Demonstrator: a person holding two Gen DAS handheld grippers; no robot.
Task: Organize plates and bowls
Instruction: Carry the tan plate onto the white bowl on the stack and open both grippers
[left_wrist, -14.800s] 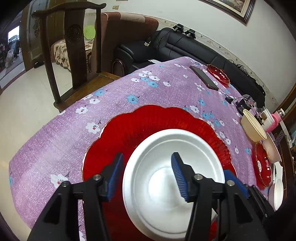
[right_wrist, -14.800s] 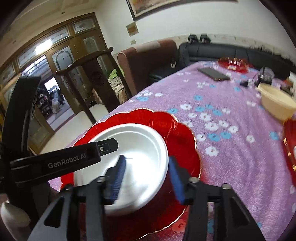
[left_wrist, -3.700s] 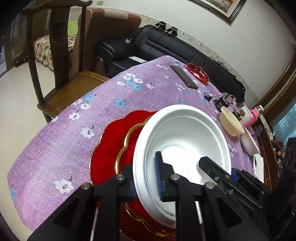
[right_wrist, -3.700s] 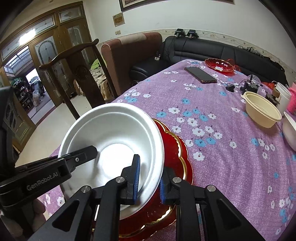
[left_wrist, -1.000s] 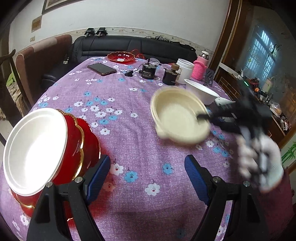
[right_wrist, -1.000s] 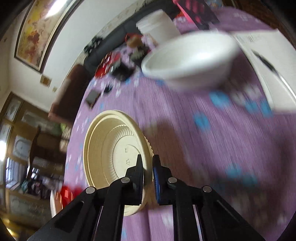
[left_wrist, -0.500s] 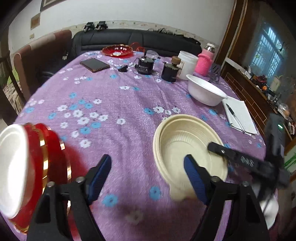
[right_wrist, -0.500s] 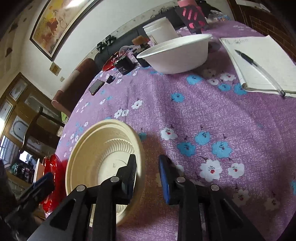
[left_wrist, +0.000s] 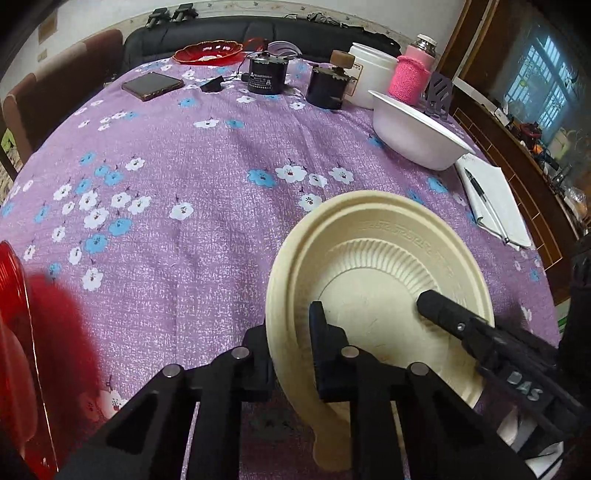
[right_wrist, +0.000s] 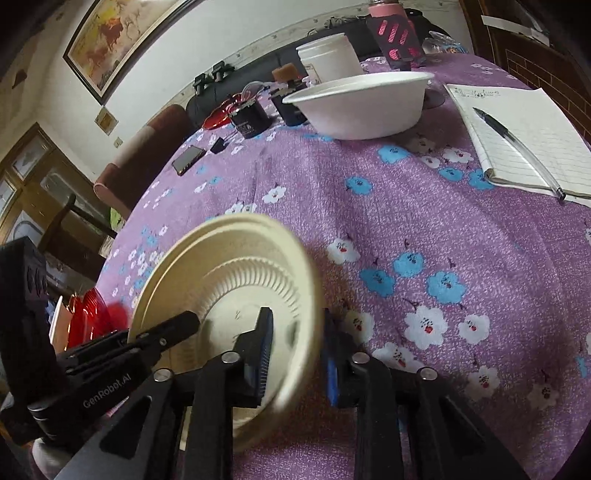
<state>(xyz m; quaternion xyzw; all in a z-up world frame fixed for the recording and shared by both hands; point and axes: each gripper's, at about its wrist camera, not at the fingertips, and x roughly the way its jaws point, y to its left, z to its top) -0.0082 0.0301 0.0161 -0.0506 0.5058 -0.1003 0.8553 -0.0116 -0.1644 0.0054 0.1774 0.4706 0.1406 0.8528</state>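
Cream-coloured and ribbed inside, the disposable bowl is now gripped on its near rim by the left gripper, whose jaws were wide open and empty half a second ago; they are now closed tight over the rim, one finger outside and one inside. The right gripper, which was pinching this bowl a second ago, is now loosened: its blue pads stand apart on both sides of the far rim, and a gap is seen between them and the bowl wall, so nothing is really held by it. The bowl has therefore been handed from right to left. It is judged that the bowl can next be carried to the red plates, with a white plate among them, seen at the left edge of the left wrist view, where the stack is being built; whether the bowl is resting on the table or is lifted cannot be told.

A purple tablecloth with white and blue flowers covers the table. On it are seen a white bowl, a notebook with a pen, a phone, a small red dish, two dark jars, a white tub and a pink-covered bottle. A black sofa is placed behind the table, and a framed painting hangs on the wall
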